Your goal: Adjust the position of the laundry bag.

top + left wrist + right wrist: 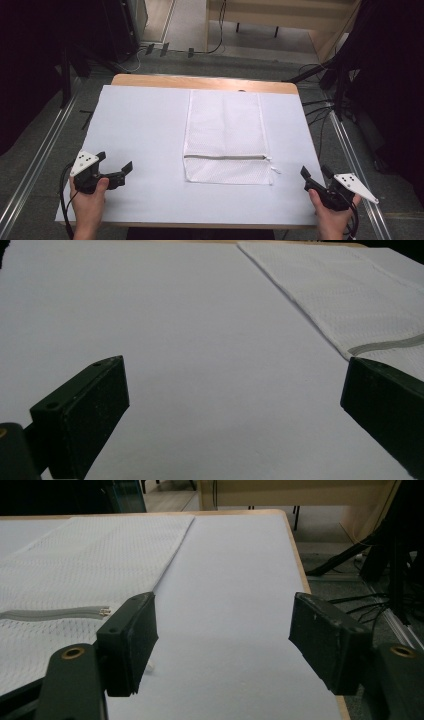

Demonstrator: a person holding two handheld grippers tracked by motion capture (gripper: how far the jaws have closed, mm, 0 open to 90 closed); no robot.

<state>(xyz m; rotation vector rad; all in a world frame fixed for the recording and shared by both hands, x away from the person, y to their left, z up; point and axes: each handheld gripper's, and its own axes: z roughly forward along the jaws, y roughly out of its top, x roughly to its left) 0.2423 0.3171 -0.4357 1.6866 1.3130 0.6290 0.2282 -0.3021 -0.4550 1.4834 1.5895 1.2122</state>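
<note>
A white mesh laundry bag (pixel 226 136) lies flat in the middle of the table, its grey zipper (pixel 225 157) running across near the front end. My left gripper (pixel 114 161) is held open at the front left, well away from the bag. In the left gripper view the bag (pixel 350 295) lies ahead to the right, and the left gripper (pixel 235 395) has only bare sheet between its jaws. My right gripper (pixel 315 172) stands open at the front right corner, a little right of the bag. In the right gripper view the zipper's end (pixel 60 614) sits just left of the right gripper (pixel 225 640).
A pale sheet (pixel 140 140) covers the wooden table (pixel 200 81). Cables (pixel 320 107) and dark stands sit on the floor to the right, and a light wooden bench (pixel 280 15) stands beyond the table. Metal rails (pixel 35 155) run along both sides.
</note>
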